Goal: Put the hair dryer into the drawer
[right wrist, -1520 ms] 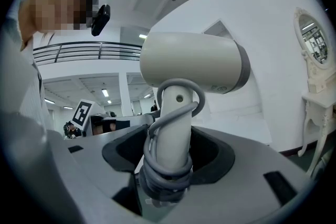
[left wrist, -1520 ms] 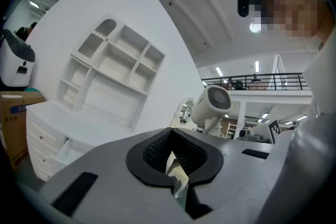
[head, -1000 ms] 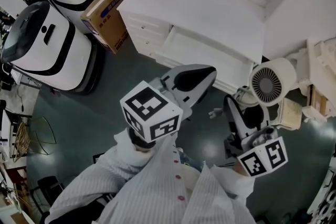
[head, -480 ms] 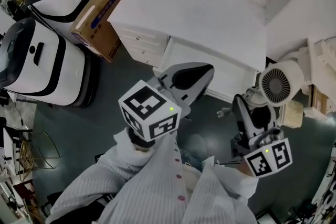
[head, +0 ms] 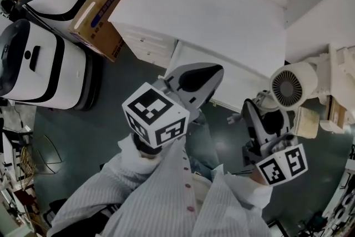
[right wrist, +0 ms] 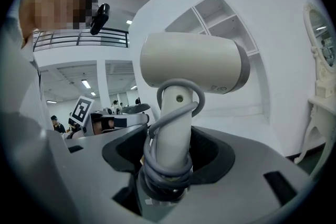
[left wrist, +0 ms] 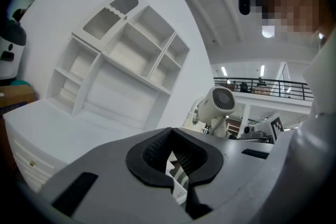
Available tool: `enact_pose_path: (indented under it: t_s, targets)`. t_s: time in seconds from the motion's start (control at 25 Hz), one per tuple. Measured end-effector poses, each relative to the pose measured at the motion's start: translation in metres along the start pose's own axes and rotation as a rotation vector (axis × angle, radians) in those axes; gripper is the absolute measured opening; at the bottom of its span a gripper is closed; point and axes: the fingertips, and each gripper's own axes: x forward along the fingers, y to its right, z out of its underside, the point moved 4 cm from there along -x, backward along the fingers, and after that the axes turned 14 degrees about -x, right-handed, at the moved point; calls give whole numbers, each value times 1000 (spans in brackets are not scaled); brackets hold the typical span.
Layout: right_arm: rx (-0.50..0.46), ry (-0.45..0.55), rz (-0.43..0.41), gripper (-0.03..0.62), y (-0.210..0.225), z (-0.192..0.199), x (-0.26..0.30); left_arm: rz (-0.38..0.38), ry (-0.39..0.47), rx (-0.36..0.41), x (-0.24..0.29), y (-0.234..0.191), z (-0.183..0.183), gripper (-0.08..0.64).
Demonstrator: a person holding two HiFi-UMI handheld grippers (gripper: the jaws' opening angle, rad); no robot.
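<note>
Right gripper view | right tool (right wrist: 167, 165) pinching hair dryer (right wrist: 189, 63) handle | left tool (left wrist: 173, 159) pressed together

Large indoor test hall with a mock home corner. A white desk (head: 211, 14) with drawers (head: 147, 44) and open shelving (left wrist: 121, 60) stands on a dark floor (head: 127, 86). Beside it are a cardboard box (head: 100, 8) and white machines (head: 39, 64). Behind are a mezzanine railing (left wrist: 262, 86), strip lights (right wrist: 86, 84) and people (right wrist: 55, 123).
</note>
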Motion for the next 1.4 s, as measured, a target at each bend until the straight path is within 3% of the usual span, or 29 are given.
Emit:
enact_pose_path:
  t_s: [0.52,0.88,1.08,1.4]
  targets:
    - [-47,-34,-275,233,59,-16,120,-230,134,-13,36,-69,-61,9]
    - [-89,-43,-439,233,78,-25,164,-370,203,4,46,-92,-81,9]
    - [-108,-67,-489,233,74,-19,176,-410,228,-7,39,-101,-82,9]
    - [-117,-84,-515,233,50,-18,191,-407,236,-5,21,-117,-93,9]
